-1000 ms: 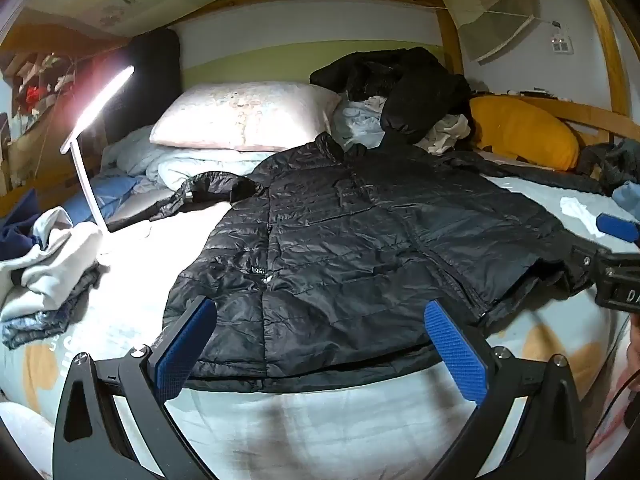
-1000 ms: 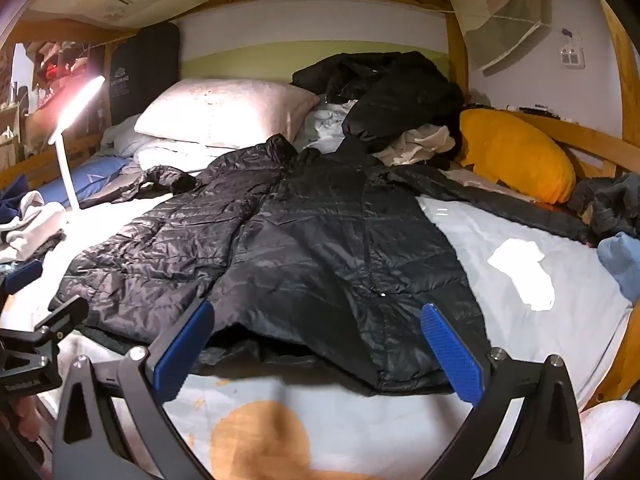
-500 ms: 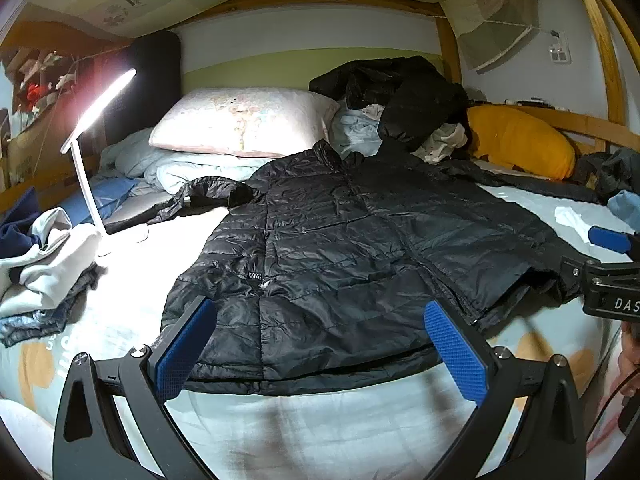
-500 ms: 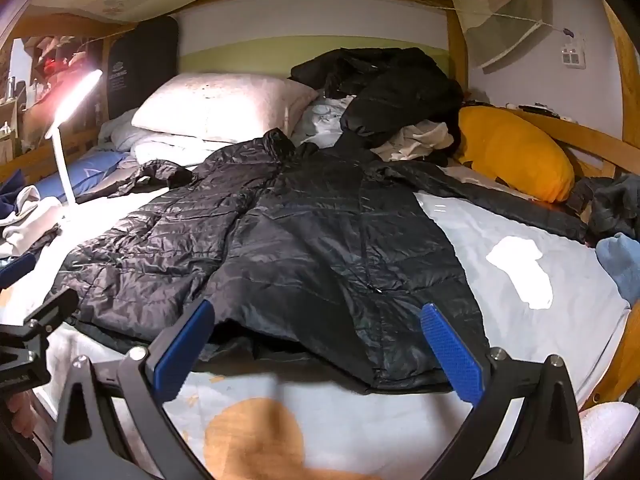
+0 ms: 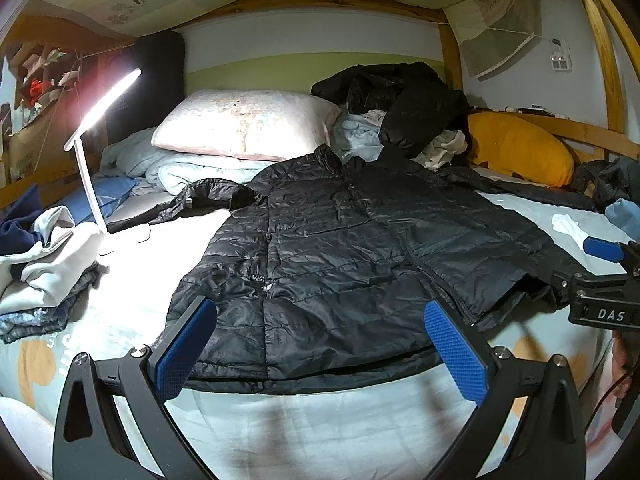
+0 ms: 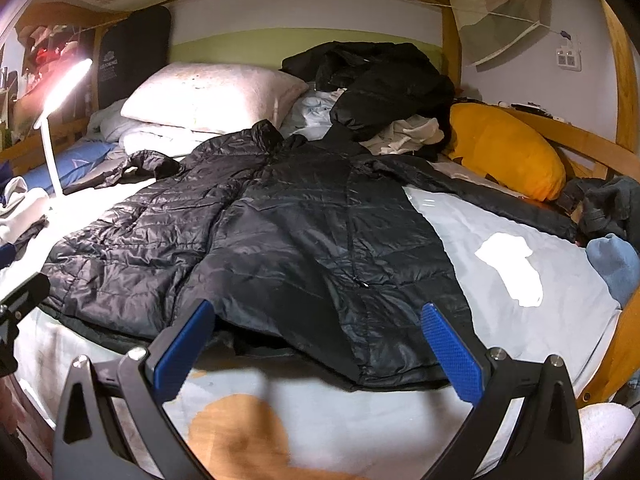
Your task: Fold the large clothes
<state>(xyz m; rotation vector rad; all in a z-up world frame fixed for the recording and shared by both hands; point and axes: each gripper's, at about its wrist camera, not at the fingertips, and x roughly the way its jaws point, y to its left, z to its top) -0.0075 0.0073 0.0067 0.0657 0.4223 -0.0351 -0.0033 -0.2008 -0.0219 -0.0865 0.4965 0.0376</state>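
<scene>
A large black quilted puffer jacket point(image 5: 340, 264) lies spread front-up on the bed, collar toward the pillow, sleeves out to both sides; it also shows in the right wrist view point(image 6: 288, 240). My left gripper point(image 5: 320, 348) is open and empty, hovering over the jacket's hem. My right gripper point(image 6: 316, 344) is open and empty, just above the hem at the jacket's right front corner. The right gripper also shows at the right edge of the left wrist view point(image 5: 604, 280).
A lit white desk lamp point(image 5: 100, 128) stands at the left. A pile of folded clothes point(image 5: 44, 272) lies left. A pillow point(image 5: 244, 128), a heap of dark clothes point(image 5: 400, 100) and an orange cushion point(image 5: 520, 148) lie at the back. Wooden bed rail point(image 6: 580, 140) at right.
Both grippers have drifted slightly; the views shift a little and the jacket sits a touch nearer. The jacket has not moved and both grippers stay open.
</scene>
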